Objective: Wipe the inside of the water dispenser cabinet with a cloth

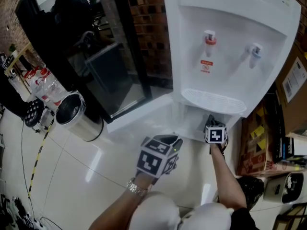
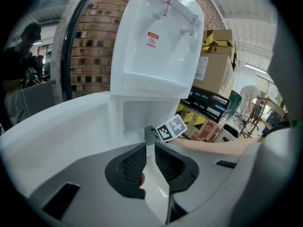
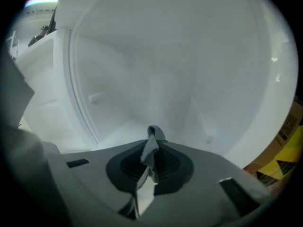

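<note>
The white water dispenser (image 1: pixel 230 42) stands against a brick wall with its lower cabinet (image 1: pixel 194 124) open and the white door (image 1: pixel 144 115) swung out to the left. My right gripper (image 1: pixel 211 121) reaches into the cabinet mouth. It is shut on a small grey cloth (image 3: pixel 151 145), whose tip sticks up past the pads in front of the white inner wall (image 3: pixel 156 79). My left gripper (image 1: pixel 175 141) hovers outside, just left of the opening, above the floor. Its jaws stand almost together with only a thin slit and nothing between them (image 2: pixel 150 148). From there the cabinet (image 2: pixel 137 119) and the right gripper's marker cube (image 2: pixel 171 126) are visible.
A steel bin (image 1: pixel 76 115) stands on the floor to the left, next to a black-framed glass door (image 1: pixel 112 71). Cardboard boxes (image 1: pixel 261 138) and yellow-black packages (image 2: pixel 208 119) are stacked close on the dispenser's right. The floor is glossy white tile (image 1: pixel 96 176).
</note>
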The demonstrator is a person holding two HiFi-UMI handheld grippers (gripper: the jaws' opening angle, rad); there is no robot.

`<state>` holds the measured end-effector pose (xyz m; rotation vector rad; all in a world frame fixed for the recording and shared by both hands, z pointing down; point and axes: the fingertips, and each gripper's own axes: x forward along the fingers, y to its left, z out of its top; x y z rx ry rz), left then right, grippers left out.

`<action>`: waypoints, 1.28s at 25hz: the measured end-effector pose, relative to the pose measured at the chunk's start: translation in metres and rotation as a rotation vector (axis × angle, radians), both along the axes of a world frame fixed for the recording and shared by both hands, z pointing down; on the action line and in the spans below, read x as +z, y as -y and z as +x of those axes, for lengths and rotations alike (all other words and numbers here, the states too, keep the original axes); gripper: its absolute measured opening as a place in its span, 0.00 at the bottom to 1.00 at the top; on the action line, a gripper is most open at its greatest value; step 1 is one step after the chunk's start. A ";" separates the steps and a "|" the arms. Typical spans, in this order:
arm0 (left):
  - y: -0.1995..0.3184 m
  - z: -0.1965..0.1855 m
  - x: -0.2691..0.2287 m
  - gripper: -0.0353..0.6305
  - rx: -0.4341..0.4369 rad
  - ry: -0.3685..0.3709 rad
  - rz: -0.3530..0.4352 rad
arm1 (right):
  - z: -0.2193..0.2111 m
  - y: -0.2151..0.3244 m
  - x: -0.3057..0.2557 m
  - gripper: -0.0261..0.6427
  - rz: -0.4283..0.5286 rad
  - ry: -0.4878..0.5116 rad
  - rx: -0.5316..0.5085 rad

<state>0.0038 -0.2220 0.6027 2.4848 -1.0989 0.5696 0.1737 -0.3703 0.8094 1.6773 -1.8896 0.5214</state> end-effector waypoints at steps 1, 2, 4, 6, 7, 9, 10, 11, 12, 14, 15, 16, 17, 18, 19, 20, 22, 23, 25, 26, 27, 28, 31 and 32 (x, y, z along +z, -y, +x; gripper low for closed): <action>0.000 -0.002 0.000 0.14 -0.004 0.003 0.001 | -0.007 -0.002 0.005 0.06 -0.015 0.012 -0.017; 0.001 -0.003 -0.001 0.14 -0.007 0.007 0.004 | -0.017 -0.004 0.009 0.06 -0.034 0.029 -0.038; 0.001 -0.004 -0.001 0.14 -0.008 0.017 0.012 | -0.034 -0.009 0.013 0.06 -0.062 0.056 -0.077; 0.001 -0.003 0.000 0.14 -0.008 0.021 0.015 | -0.041 -0.007 0.005 0.06 -0.050 0.079 -0.096; 0.001 -0.003 0.000 0.14 -0.011 0.021 0.012 | -0.039 -0.005 -0.002 0.06 -0.040 0.096 -0.089; 0.002 -0.005 0.002 0.14 -0.018 0.026 0.002 | -0.027 0.002 -0.018 0.06 -0.011 0.134 -0.056; 0.003 -0.006 0.003 0.14 -0.022 0.030 -0.003 | -0.020 0.005 -0.023 0.06 -0.002 0.143 -0.036; 0.003 -0.006 0.005 0.14 -0.024 0.035 -0.009 | -0.014 0.007 -0.025 0.06 -0.001 0.144 -0.018; 0.003 -0.006 0.007 0.14 -0.026 0.040 -0.014 | -0.008 0.009 -0.024 0.06 -0.006 0.138 -0.004; 0.003 -0.005 0.009 0.14 -0.023 0.047 -0.021 | -0.002 0.012 -0.017 0.06 -0.018 0.112 0.005; 0.002 -0.004 0.010 0.14 -0.020 0.049 -0.024 | -0.001 0.013 -0.011 0.06 -0.029 0.095 0.003; 0.002 -0.003 0.011 0.14 -0.018 0.051 -0.026 | -0.001 0.013 -0.003 0.06 -0.044 0.077 -0.003; 0.002 -0.002 0.012 0.14 -0.016 0.053 -0.028 | -0.005 0.014 0.002 0.06 -0.050 0.065 -0.019; 0.002 -0.003 0.013 0.14 -0.015 0.057 -0.031 | -0.012 0.016 0.005 0.06 -0.044 0.063 -0.044; 0.002 -0.004 0.015 0.14 -0.015 0.063 -0.034 | -0.020 0.017 0.008 0.06 -0.045 0.065 -0.073; 0.001 -0.005 0.017 0.14 -0.015 0.070 -0.038 | -0.028 0.016 0.014 0.06 -0.063 0.066 -0.098; 0.001 -0.006 0.018 0.14 -0.016 0.076 -0.045 | -0.042 0.005 0.032 0.06 -0.139 0.070 -0.144; 0.002 -0.006 0.018 0.14 -0.016 0.076 -0.047 | -0.050 -0.003 0.042 0.06 -0.189 0.079 -0.169; 0.002 -0.003 0.019 0.14 -0.012 0.073 -0.052 | -0.073 -0.016 0.048 0.06 -0.236 0.107 -0.232; 0.002 -0.002 0.020 0.14 -0.009 0.074 -0.056 | -0.083 -0.018 0.044 0.06 -0.229 0.122 -0.260; 0.002 0.000 0.021 0.14 -0.008 0.078 -0.060 | -0.089 -0.017 0.036 0.06 -0.208 0.133 -0.276; 0.003 0.000 0.023 0.14 -0.007 0.085 -0.063 | -0.091 -0.013 0.027 0.06 -0.180 0.140 -0.278; 0.006 0.001 0.029 0.14 -0.002 0.116 -0.073 | -0.071 0.007 0.002 0.06 -0.084 0.118 -0.210; 0.006 0.002 0.029 0.14 -0.001 0.122 -0.074 | -0.060 0.013 -0.003 0.06 -0.059 0.100 -0.176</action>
